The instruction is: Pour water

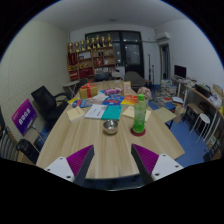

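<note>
Gripper (pixel 111 163) is being held wide open above the near end of a long wooden table (pixel 105 150), w/ nothing between the fingers; purple pads (pixel 75 159) are showing on their inner faces. A green bottle (pixel 140 112) is standing upright well beyond the fingers, approx. mid-table, slightly to the right of the gap. A metal bowl (pixel 110 126) is sitting just left of the bottle, nearer the gripper, apart from it. Whether water is in either can't be told. Further back the table is being crowded by books, papers & misc. colourful items (pixel 110 98), too small to identify. Black chairs (pixel 45 100) are being seen along the left side, w/ a purple sign (pixel 22 115) nearby. Shelves (pixel 90 55) w/ red and yellow goods are lining the back wall. Desks w/ a monitor (pixel 180 72) are standing at the right.
</note>
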`<state>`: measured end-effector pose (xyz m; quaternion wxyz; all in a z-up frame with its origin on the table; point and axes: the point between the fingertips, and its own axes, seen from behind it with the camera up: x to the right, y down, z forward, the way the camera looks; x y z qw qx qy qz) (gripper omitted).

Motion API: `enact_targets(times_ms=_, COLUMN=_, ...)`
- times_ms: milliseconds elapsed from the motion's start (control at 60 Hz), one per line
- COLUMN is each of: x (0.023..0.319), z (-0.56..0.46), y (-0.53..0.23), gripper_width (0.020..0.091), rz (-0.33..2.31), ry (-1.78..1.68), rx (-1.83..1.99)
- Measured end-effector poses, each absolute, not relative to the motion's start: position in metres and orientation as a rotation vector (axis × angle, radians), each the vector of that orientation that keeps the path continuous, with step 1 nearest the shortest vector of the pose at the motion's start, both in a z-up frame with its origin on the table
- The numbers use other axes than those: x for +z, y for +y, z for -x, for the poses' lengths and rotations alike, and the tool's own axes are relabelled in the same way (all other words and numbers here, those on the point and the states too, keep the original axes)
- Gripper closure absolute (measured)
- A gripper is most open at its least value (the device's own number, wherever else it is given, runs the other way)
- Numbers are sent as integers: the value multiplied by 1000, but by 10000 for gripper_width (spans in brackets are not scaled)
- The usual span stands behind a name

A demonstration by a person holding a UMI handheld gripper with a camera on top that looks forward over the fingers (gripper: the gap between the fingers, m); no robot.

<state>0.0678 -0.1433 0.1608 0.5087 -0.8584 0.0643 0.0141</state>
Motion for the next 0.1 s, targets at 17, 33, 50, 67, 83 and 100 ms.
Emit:
enact_targets(times_ms=17, x=163, z=-65, y=-147, gripper_width=270, rz=2068, ry=156, rx=25)
enact_targets(times_ms=33, x=165, z=-61, y=-152, gripper_width=271, rz=2067, ry=159, rx=14)
enact_targets(times_ms=50, x=167, z=-57, y=-156, gripper_width=275, rz=2067, ry=161, rx=-1)
enact_targets(times_ms=67, x=170, z=-53, y=-163, gripper_width=275, rz=2067, ry=161, rx=-18)
enact_targets(times_ms=83, x=172, z=-51, y=-169, gripper_width=275, rz=2066, ry=160, rx=-35)
enact_targets(times_ms=100, x=174, z=-49, y=-175, gripper_width=274, rz=2065, ry=156, rx=-52)
